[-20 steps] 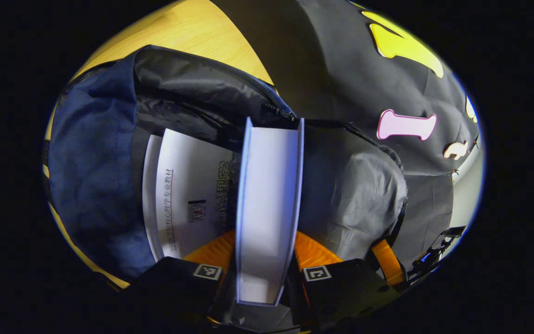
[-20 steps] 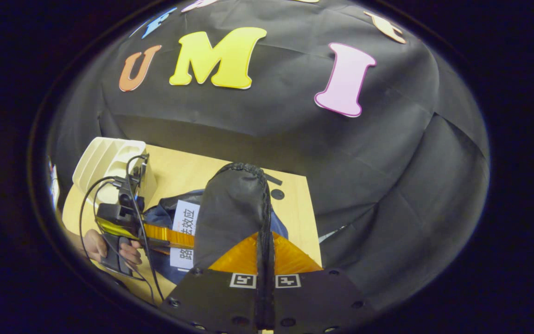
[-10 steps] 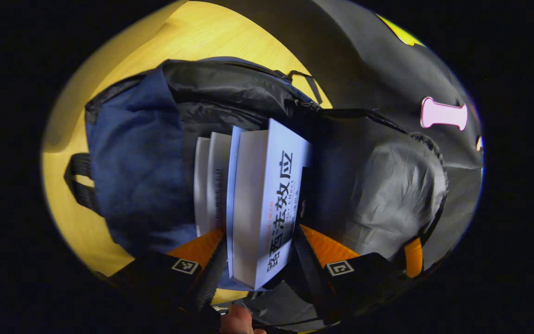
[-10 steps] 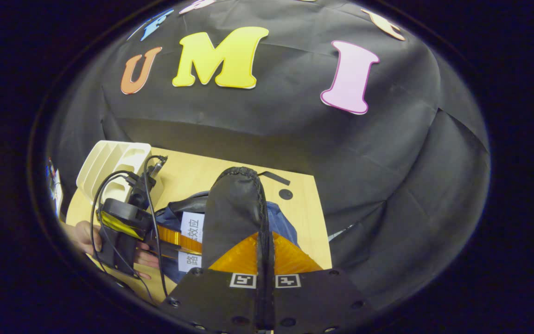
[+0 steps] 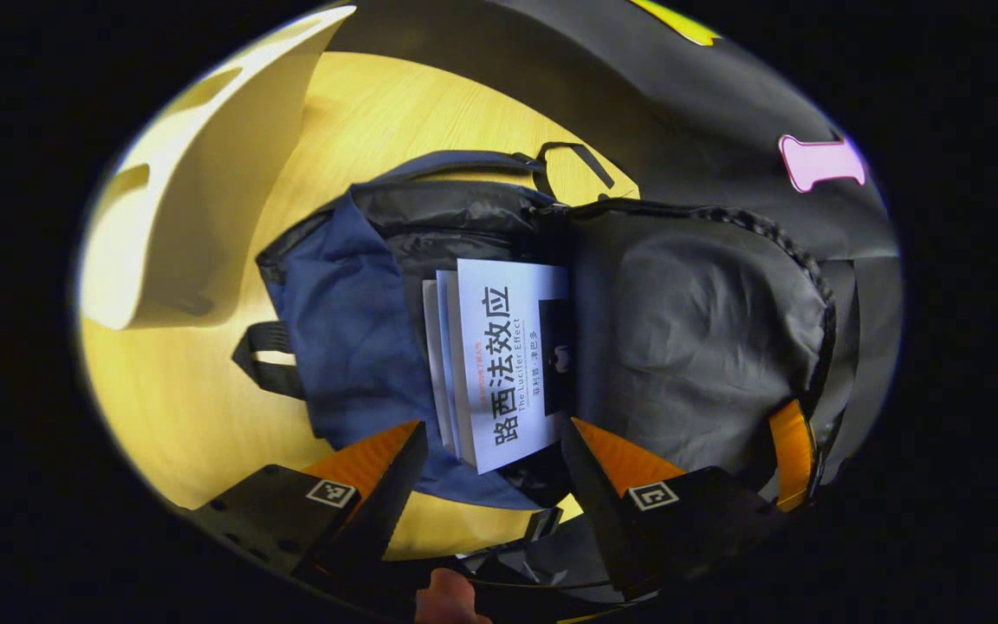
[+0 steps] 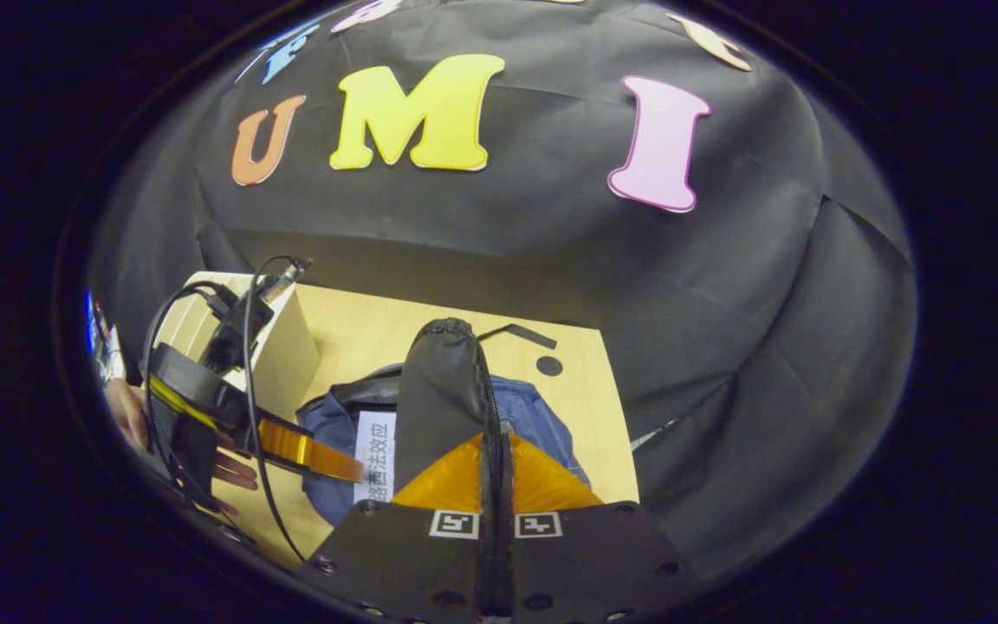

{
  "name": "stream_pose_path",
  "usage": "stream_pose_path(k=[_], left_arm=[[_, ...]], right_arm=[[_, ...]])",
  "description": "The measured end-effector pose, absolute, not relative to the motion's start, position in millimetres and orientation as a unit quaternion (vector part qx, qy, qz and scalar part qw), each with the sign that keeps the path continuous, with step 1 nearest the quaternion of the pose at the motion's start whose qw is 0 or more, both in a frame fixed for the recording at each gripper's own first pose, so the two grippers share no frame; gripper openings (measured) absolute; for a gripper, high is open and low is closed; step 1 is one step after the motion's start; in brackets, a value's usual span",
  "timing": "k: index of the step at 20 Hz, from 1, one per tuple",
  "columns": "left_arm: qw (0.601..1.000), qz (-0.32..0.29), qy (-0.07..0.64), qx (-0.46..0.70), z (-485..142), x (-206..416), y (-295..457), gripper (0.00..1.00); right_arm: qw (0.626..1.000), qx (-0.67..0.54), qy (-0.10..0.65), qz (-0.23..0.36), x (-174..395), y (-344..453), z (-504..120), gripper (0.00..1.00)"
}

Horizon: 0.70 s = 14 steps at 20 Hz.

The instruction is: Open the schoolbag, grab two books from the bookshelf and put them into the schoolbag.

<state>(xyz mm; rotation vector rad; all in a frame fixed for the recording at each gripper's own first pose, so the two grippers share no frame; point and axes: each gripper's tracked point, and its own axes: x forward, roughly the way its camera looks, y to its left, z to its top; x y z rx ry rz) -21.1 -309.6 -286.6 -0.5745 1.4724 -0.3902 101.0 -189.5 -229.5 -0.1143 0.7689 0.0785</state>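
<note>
- Two books [image 5: 508, 364] are sitting in the open schoolbag [image 5: 334, 329], just ahead of the left gripper [image 5: 495, 464], whose fingers are standing spread, touching neither.
- Right gripper [image 6: 495, 485] is pinching the bag's black flap [image 6: 443, 390], lifting it upright.
- Beige bookshelf [image 5: 196, 199] is standing beyond, left.

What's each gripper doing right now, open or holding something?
Left gripper: open, empty, above the books.
Right gripper: shut on the schoolbag flap.

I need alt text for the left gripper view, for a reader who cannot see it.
A white book lies in the open blue schoolbag, on top of another book. The open left gripper hovers just behind it, holding nothing. The bag lies on a wooden table, its black flap held open.
</note>
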Motion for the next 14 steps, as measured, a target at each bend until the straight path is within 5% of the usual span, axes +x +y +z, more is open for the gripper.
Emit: stream_pose_path(k=[7, 14], left_arm=[[0.773, -0.151, 0.589, -0.179, -237.3, -5.1, -250.2, 0.98], [0.887, -0.134, 0.427, -0.115, -143.3, 29.1, -172.3, 0.98]], right_arm=[[0.927, -0.035, 0.371, 0.054, 95.1, -165.9, -228.2, 0.00], [0.923, -0.013, 0.375, 0.086, 79.1, -112.6, -235.6, 0.00]])
